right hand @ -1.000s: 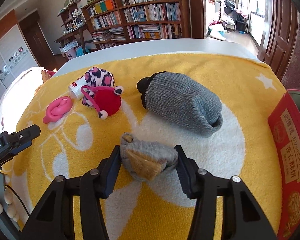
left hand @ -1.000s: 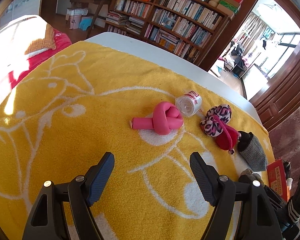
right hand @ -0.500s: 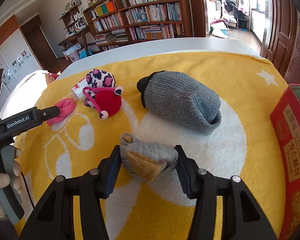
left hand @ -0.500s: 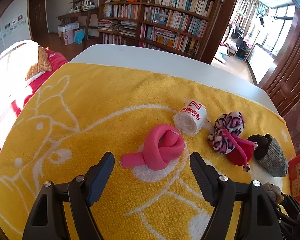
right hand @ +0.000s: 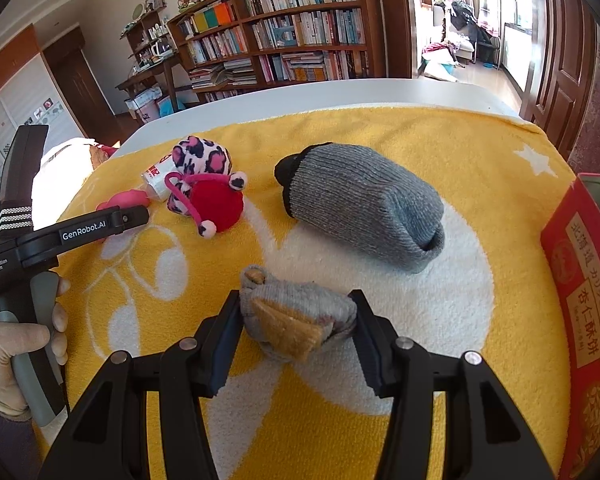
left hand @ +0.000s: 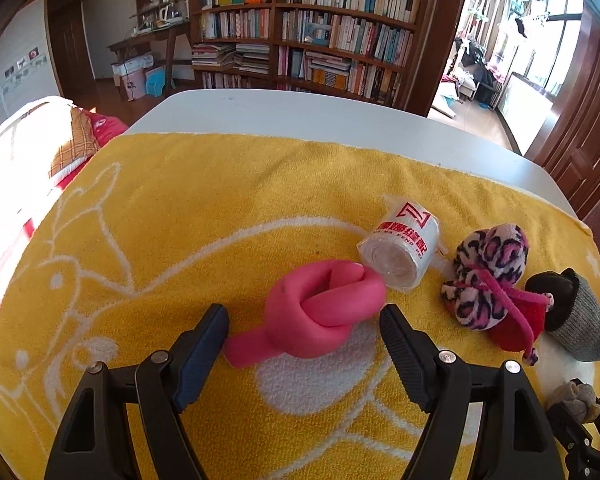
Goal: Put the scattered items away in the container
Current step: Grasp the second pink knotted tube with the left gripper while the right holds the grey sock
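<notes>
Only a red edge of the box (right hand: 580, 280) shows at the right of the right wrist view, its inside cut off by the frame — a bit of pink-spotted fabric peeks over its rim. The left gripper (left hand: 304, 316) is open, its jaws standing either side of the pink knot (left hand: 320, 312) without clearly pressing it; whether the left pad touches the knot's tail I cannot tell. That knot is a smooth foam tube tied once, lying on the yellow towel (left hand: 180, 208), its far end against a wrapped white roll (left hand: 400, 252). The right gripper (right hand: 296, 328) is clamped on a small grey-and-tan sock bundle (right hand: 296, 320), low on the towel; the bundle's underside is hidden. Beyond it lie a grey sock roll (right hand: 364, 204) and a leopard-and-red bundle (right hand: 208, 188), apart from each other. A gloved hand (right hand: 16, 344) holds the left tool's handle.
</notes>
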A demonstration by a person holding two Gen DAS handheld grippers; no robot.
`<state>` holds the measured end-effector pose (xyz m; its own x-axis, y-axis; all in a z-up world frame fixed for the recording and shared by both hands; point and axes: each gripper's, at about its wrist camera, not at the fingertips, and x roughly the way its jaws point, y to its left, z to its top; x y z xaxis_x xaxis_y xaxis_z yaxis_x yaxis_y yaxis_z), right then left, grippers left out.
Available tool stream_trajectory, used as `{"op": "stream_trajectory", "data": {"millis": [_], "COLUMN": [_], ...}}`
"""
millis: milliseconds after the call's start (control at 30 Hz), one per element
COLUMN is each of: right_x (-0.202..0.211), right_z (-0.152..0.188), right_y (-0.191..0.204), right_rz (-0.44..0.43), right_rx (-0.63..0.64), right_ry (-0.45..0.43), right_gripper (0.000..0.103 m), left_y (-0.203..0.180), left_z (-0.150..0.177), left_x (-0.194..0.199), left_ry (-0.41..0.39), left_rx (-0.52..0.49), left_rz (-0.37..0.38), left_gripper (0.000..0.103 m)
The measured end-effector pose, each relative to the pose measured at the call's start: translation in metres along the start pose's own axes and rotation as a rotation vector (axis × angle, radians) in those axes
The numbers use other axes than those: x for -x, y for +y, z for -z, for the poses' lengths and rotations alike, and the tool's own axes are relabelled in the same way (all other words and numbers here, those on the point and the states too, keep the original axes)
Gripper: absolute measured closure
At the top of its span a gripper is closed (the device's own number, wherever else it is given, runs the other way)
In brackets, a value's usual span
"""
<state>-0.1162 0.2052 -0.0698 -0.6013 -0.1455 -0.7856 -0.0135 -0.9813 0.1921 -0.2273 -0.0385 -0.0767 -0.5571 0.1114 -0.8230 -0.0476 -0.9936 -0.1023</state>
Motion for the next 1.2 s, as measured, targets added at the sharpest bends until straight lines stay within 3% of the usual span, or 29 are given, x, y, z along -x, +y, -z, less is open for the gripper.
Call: {"op": "stream_trajectory", "data": {"millis": [200,267,300,500,1200], "right_x": [0.000,0.000,-0.001,-0.001,0.017], "right_z": [0.001,0.001,0.001,0.002,-0.004], "right_y": [0.001,0.001,0.000,0.000,-0.001], "right_rz": [0.006,0.007,0.007,0.006,-0.009], "right_rx": [0.003,0.004,0.005,0.003,-0.037], "right_ry": [-0.003,-0.004,-0.004,-0.005,-0.051], "right_gripper": [0.047,0.047,0.047,0.047,0.047], "left_y": [0.004,0.004,0.004,0.005,-0.004], "left_z": [-0.001,-0.001,-0.001,0.002,0.011], "left_x": [0.000,0.002,0.002,0.009,0.082], "left_ry": [-0.007,-0.013,-0.016,-0.020,-0.149], "left_rx": [0.015,0.018,0.016,0.011,0.007], "left_rz": [0.025,0.032,0.032,0.047,0.087], "left_gripper": [0.024,0.030,0.039,0.044,0.045]}}
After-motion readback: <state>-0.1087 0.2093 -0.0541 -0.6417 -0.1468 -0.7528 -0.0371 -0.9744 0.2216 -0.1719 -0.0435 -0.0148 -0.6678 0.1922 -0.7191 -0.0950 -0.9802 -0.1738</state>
